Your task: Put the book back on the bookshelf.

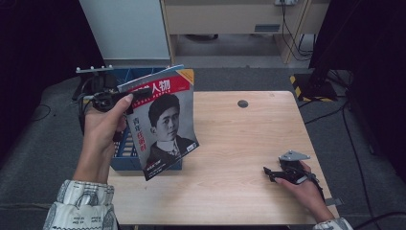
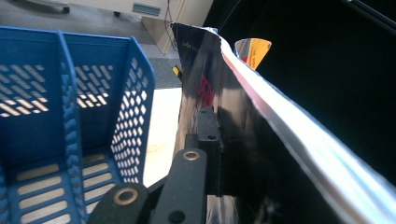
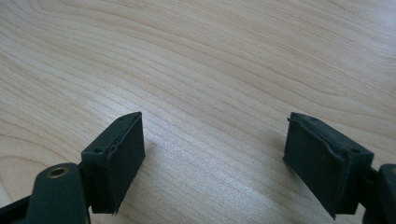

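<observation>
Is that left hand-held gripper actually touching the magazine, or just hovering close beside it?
Touching. In the left gripper view the left hand-held gripper has its jaws shut on the magazine, pads pressed against its pages; the high view shows it lifted.

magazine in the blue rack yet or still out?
Out. The glossy portrait-cover magazine hangs in the air, pinched at its upper edge by the left claw, in front of the blue perforated plastic file rack, whose visible slots are empty.
</observation>
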